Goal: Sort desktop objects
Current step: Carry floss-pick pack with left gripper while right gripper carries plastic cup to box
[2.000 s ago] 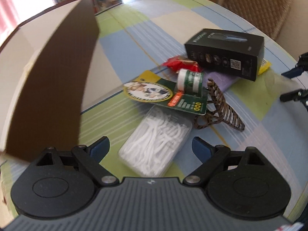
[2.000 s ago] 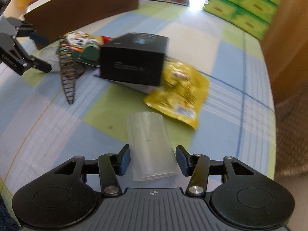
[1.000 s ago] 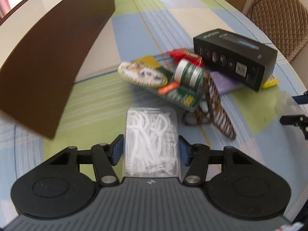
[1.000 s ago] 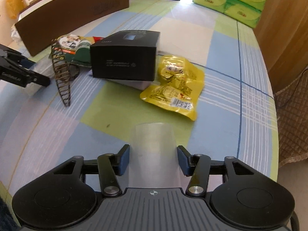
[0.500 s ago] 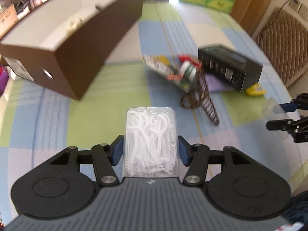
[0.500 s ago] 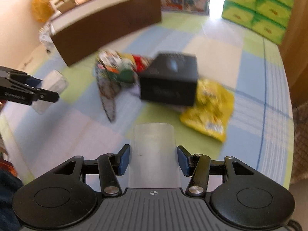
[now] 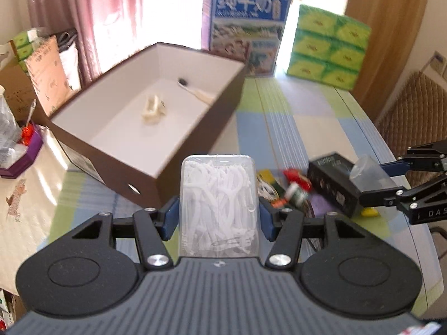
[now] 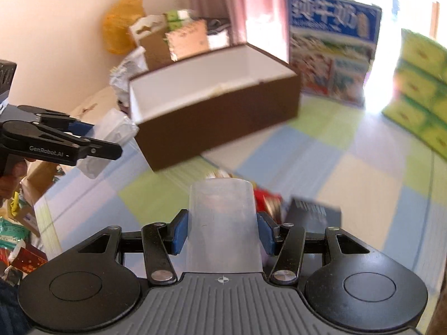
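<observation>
My left gripper is shut on a clear box of white floss picks, held in the air in front of the brown box. That box has a white inside with a small cream item and a toothbrush in it. My right gripper is shut on a clear plastic cup; the left wrist view shows the same cup between the dark fingers at the right. On the checked tablecloth lie a black carton and small green and red packets.
A blue milk carton case and stacked green tissue packs stand at the table's far end. Cardboard boxes and bags crowd the left side beyond the brown box. A woven chair stands at the right.
Both grippers have risen from the table with the floss box and the cup in them and tilted up, so the brown box's inside now shows.
</observation>
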A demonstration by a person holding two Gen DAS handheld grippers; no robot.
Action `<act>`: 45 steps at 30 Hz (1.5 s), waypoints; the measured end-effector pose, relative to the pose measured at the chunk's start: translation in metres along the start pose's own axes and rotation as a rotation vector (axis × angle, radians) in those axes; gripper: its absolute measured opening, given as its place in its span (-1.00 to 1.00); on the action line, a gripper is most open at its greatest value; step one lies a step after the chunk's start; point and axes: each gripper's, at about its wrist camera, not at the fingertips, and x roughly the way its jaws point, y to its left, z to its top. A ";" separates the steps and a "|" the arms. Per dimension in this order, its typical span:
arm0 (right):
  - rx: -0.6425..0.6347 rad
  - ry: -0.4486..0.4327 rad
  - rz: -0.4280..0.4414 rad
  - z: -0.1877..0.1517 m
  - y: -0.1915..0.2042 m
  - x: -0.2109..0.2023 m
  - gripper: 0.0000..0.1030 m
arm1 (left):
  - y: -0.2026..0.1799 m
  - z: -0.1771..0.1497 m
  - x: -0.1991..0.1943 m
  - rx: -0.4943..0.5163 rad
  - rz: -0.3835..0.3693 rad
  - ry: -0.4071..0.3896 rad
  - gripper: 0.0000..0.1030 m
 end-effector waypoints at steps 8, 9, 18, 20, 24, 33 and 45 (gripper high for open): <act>-0.111 -0.068 0.070 0.071 0.028 0.037 -0.05 | 0.036 0.042 0.004 0.003 0.043 -0.052 0.02; -0.121 -0.074 0.079 0.080 0.031 0.042 -0.05 | 0.042 0.049 0.006 0.000 0.049 -0.055 0.02; -0.192 -0.104 0.073 0.164 0.050 0.104 -0.05 | 0.098 0.095 0.031 -0.013 0.110 -0.076 0.02; -0.196 -0.097 0.072 0.173 0.050 0.116 -0.04 | 0.108 0.102 0.038 -0.021 0.119 -0.074 0.02; -0.203 -0.077 0.065 0.188 0.050 0.143 -0.05 | 0.123 0.111 0.053 -0.037 0.125 -0.065 0.02; -0.160 0.017 0.023 0.207 0.028 0.212 -0.04 | 0.156 0.125 0.101 -0.110 0.130 -0.012 0.02; -0.140 0.184 -0.033 0.201 0.006 0.282 -0.05 | 0.182 0.120 0.176 -0.156 0.186 0.170 0.02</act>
